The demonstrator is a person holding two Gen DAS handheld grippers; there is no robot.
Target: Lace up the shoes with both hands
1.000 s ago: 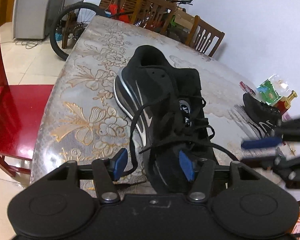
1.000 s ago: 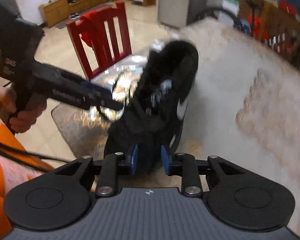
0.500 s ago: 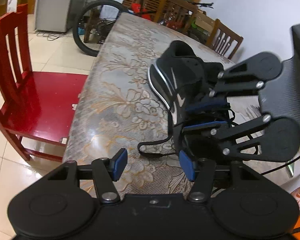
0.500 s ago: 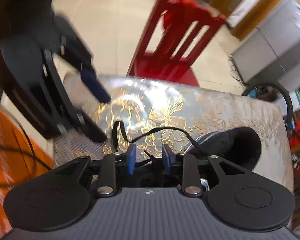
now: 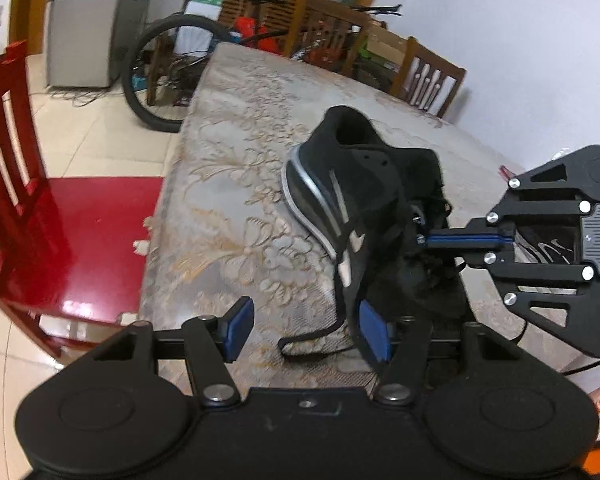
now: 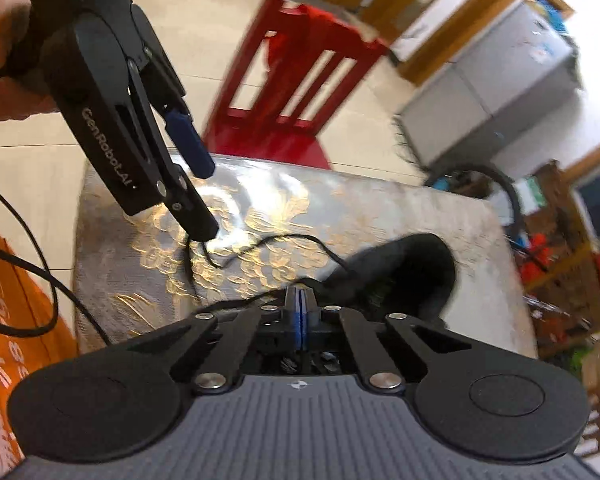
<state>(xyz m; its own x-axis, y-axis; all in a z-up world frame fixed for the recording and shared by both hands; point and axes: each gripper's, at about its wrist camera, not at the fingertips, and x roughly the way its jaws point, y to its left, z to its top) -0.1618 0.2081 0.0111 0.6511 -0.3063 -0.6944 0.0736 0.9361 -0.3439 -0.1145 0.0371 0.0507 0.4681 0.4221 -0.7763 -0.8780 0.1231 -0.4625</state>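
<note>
The shoe lies on the table near its front edge, heel toward the far end, with bare cloth to its left as far as the side edge. Beyond that edge stands a red chair. The left gripper hangs wide open over the front edge, a lace loop between its fingers, untouched. The right gripper is pressed closed at the shoe's tongue; whether it pinches lace is unclear.
</note>
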